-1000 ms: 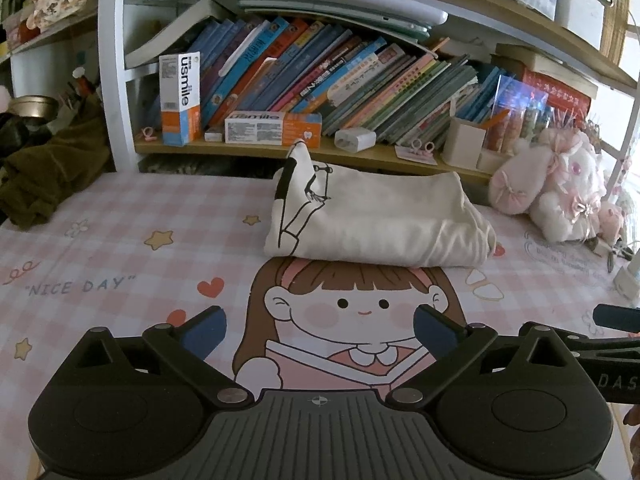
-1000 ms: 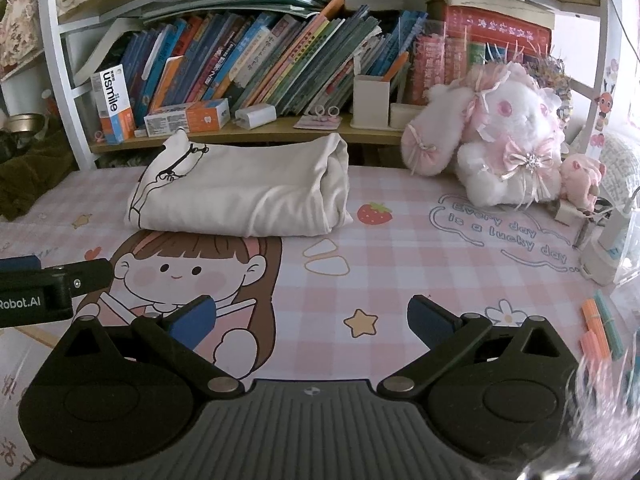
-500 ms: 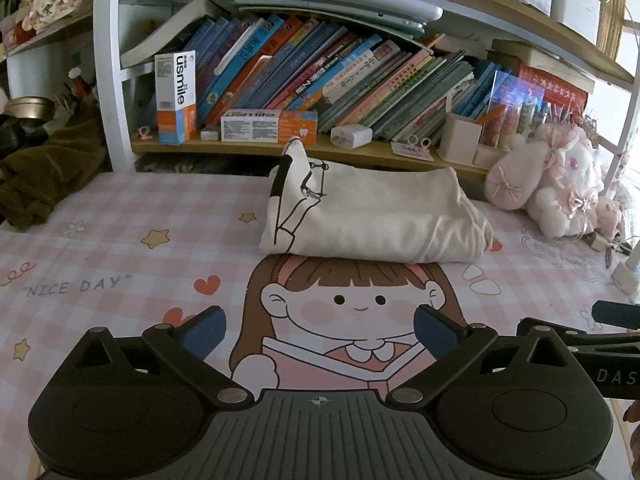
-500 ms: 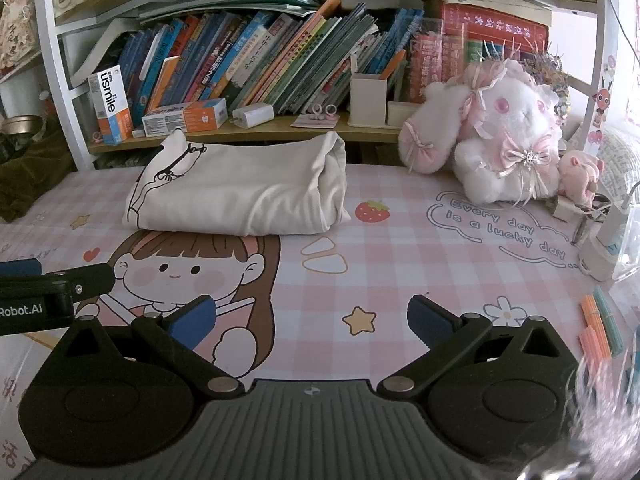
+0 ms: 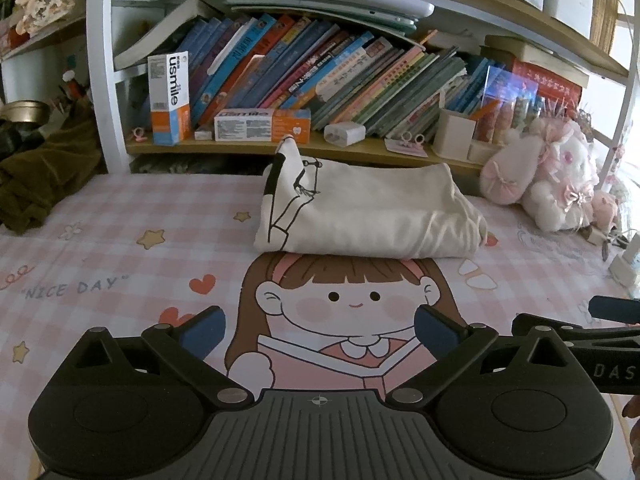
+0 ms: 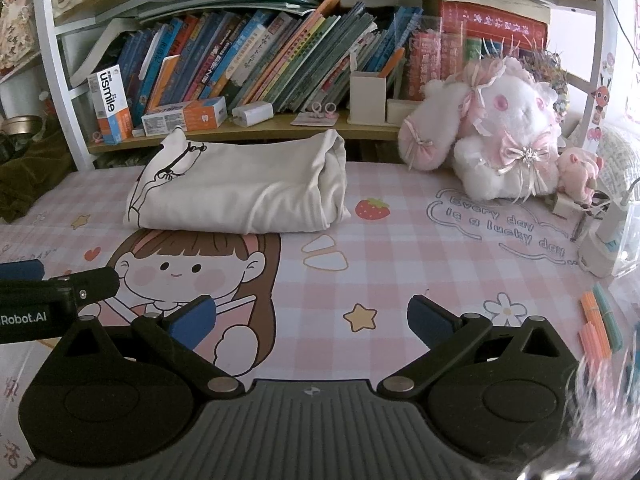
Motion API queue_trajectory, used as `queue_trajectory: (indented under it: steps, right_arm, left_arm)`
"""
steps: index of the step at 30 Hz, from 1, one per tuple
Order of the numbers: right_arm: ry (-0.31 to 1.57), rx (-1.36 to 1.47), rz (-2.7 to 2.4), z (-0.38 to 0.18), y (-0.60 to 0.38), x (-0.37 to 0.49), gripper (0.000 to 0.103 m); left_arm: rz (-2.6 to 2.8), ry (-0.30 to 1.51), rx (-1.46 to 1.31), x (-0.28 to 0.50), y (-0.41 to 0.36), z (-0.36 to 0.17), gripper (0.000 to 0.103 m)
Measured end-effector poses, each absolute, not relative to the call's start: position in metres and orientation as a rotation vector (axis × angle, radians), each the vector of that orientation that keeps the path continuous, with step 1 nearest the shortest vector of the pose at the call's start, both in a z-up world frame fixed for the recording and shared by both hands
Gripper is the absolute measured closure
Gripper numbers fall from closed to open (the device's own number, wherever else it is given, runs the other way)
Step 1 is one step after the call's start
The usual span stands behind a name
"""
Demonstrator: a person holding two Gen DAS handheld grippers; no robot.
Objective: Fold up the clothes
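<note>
My left gripper point(image 5: 319, 327) hangs over the pink checked mat point(image 5: 120, 248) with its blue-padded fingers spread wide and nothing between them; the printed cartoon girl point(image 5: 344, 296) fills the gap. My right gripper point(image 6: 312, 316) is just as wide apart and empty, low over the same mat, with a yellow star print point(image 6: 361, 317) between its pads. Each tool shows in the other's view: the right one pokes in at 3 o'clock of the left camera, the left one at 9 o'clock of the right camera.

The cream garment point(image 5: 368, 216) lies folded into a thick bundle at 12 o'clock from my left gripper, well beyond the fingertips, its near edge touching the top of the girl's hair. From the right camera the same bundle point(image 6: 240, 188) sits at about 11 o'clock, a black line drawing on its left end. Behind it runs the bookshelf point(image 5: 280, 148), and a white and pink plush rabbit point(image 6: 500, 128) sits at 1 o'clock of the right view
</note>
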State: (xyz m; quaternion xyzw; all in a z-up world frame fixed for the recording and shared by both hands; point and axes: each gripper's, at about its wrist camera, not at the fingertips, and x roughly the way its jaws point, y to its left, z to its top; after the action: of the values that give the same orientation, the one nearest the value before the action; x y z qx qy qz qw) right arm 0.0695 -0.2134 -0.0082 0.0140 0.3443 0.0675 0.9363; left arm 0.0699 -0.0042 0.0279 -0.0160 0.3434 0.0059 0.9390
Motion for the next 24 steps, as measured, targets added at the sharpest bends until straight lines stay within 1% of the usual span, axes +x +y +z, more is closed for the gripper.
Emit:
queue_trajectory:
  steps: [24]
  right_arm:
    - [0.718, 0.008, 0.14, -0.0105, -0.2104, 0.0728, 0.0]
  left_arm:
    - [0.016, 0.728, -0.055, 0.0741, 0.0, 0.025, 0.0]
